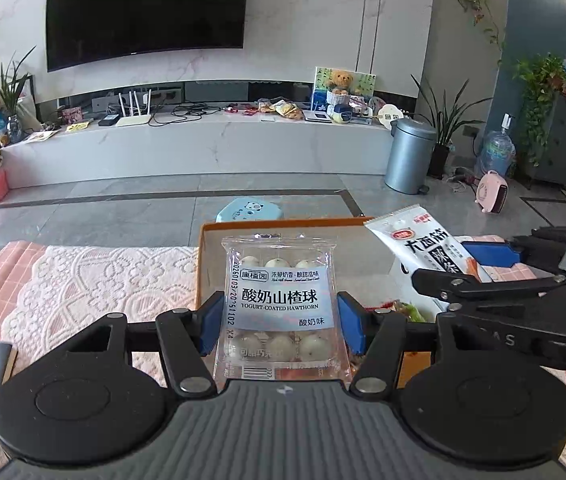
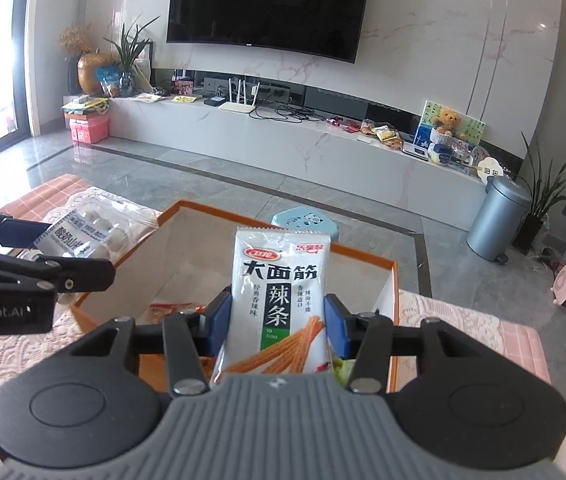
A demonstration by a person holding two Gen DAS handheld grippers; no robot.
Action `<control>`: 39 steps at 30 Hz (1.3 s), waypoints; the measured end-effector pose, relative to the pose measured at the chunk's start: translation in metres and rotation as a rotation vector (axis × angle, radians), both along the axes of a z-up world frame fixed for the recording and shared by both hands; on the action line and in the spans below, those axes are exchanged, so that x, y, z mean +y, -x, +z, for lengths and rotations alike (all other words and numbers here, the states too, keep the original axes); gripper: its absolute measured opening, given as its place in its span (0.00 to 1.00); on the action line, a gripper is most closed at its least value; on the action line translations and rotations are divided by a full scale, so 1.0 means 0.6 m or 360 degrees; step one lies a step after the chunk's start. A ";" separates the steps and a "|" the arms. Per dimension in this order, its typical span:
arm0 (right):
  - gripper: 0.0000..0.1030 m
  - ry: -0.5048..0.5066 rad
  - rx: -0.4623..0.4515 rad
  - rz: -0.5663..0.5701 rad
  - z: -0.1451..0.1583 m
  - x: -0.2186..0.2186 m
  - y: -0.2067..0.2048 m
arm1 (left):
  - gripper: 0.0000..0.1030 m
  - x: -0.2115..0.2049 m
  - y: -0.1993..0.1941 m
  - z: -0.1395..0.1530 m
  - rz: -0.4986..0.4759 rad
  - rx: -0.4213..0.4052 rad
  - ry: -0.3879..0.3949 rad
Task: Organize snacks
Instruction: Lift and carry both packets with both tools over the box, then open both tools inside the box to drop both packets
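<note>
A clear pack of yogurt-coated hawthorn balls [image 1: 279, 308] stands upright in my left gripper [image 1: 279, 322], whose blue pads are shut on its two sides. My right gripper [image 2: 277, 326] is shut on a white spicy-strip packet [image 2: 279, 300], also upright. Both packs hang above an orange-rimmed cardboard box [image 2: 243, 210] with a white inside. In the left wrist view the right gripper [image 1: 495, 258] reaches in from the right with its white packet [image 1: 423, 240]. Seen from the right wrist, the left gripper [image 2: 39, 248] comes in from the left with the hawthorn pack [image 2: 87, 232]. A red snack wrapper [image 2: 167, 308] lies inside the box.
The box rests on a table with a pink lace cloth [image 1: 103, 280]. Beyond it stand a blue stool [image 2: 307, 220], a grey bin [image 2: 497, 216] and a long TV bench [image 1: 203, 140] strewn with cables and snacks. A pink heater [image 1: 491, 192] sits on the floor.
</note>
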State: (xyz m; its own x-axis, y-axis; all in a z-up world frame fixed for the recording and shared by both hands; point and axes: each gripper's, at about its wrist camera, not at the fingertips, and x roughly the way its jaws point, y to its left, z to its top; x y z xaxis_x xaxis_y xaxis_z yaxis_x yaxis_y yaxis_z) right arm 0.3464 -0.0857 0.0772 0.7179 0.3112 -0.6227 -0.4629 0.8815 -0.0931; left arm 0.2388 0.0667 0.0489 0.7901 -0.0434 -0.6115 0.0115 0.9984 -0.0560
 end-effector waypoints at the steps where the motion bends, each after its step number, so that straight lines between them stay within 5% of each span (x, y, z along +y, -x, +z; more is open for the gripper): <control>1: 0.46 0.0011 0.0004 -0.0001 -0.002 0.004 -0.012 | 0.65 -0.002 -0.008 -0.002 -0.0001 0.0000 -0.0014; 23: 0.46 0.0473 0.0330 -0.0055 -0.165 0.076 -0.185 | 0.65 -0.030 -0.151 -0.131 -0.0061 0.0478 -0.0282; 39: 0.53 0.0585 0.0362 -0.0041 -0.165 0.093 -0.190 | 0.71 -0.041 -0.154 -0.127 -0.0064 0.0545 -0.0340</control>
State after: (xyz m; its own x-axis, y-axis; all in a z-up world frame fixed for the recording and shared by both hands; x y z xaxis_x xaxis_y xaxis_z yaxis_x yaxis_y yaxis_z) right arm 0.4605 -0.0297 -0.0217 0.5544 0.0231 -0.8319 -0.4860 0.8205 -0.3011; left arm 0.3314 0.0424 -0.0275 0.5394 0.0862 -0.8376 0.0676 0.9871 0.1451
